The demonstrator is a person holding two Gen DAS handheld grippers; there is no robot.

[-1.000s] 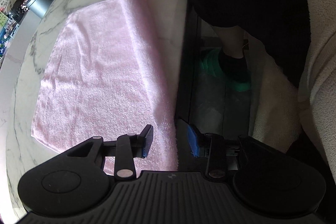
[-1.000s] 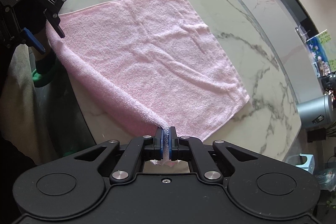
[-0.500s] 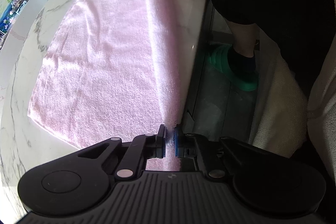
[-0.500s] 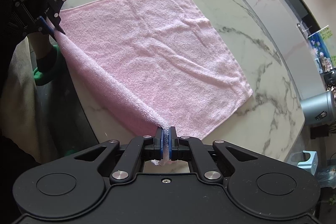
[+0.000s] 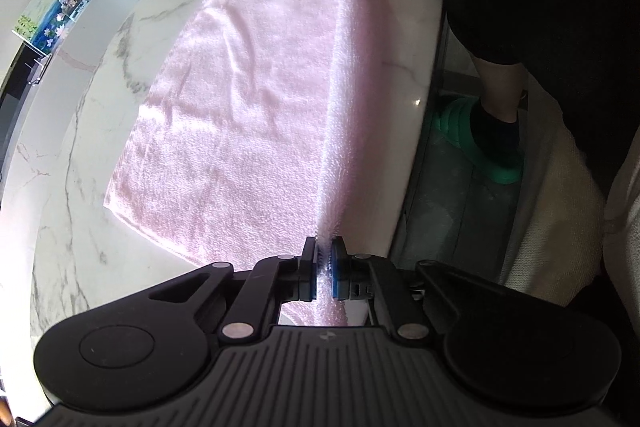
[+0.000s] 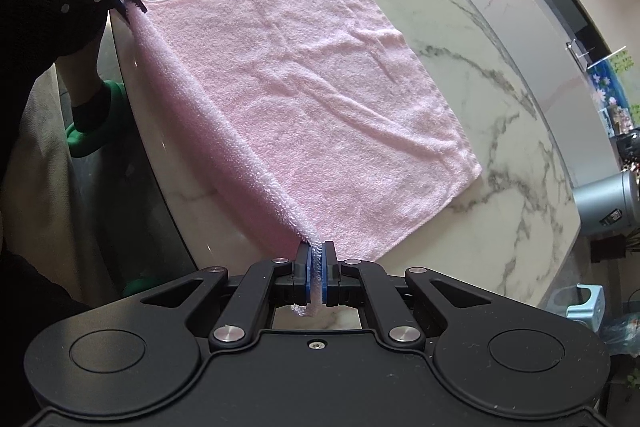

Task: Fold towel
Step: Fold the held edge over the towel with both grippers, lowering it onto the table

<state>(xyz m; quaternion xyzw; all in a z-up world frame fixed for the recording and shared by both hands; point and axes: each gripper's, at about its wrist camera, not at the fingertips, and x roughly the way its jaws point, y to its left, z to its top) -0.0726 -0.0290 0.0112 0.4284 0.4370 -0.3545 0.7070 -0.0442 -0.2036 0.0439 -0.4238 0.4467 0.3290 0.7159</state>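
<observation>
Change: a second ago the left gripper [image 5: 324,259] stood with its jaws apart on either side of the near edge of the pink towel [image 5: 240,115]; now the jaws are pinched onto that edge, and the hem runs taut between the two grippers, raised off the marble table [image 5: 80,211].
Meaning for the task: both near corners are now held, so the grasping step looks complete; the likely next move is to carry this edge over to the far edge for the first fold.
Pink towel: most of it lies flat and open on the table, lightly wrinkled; only the strip by the table's near edge is lifted.
Left gripper: clamped on the towel's corner, with terry cloth showing between the blue pads.
Right gripper [image 6: 318,267]: clamped on the opposite near corner, a small tail of cloth hanging behind the pads.
Hidden, large: the person appears only as dark clothing, a lower leg and a foot in a green slipper [image 5: 488,147]; neither hand holding a gripper can be made out clearly.
Hidden, medium: the underside of the lifted strip, and how far it clears the marble, cannot be judged.
Hidden, small: in the left view the right gripper is cut off at the top edge; a grey canister [image 6: 604,199] and shelf clutter behind it are too small to identify.
</observation>
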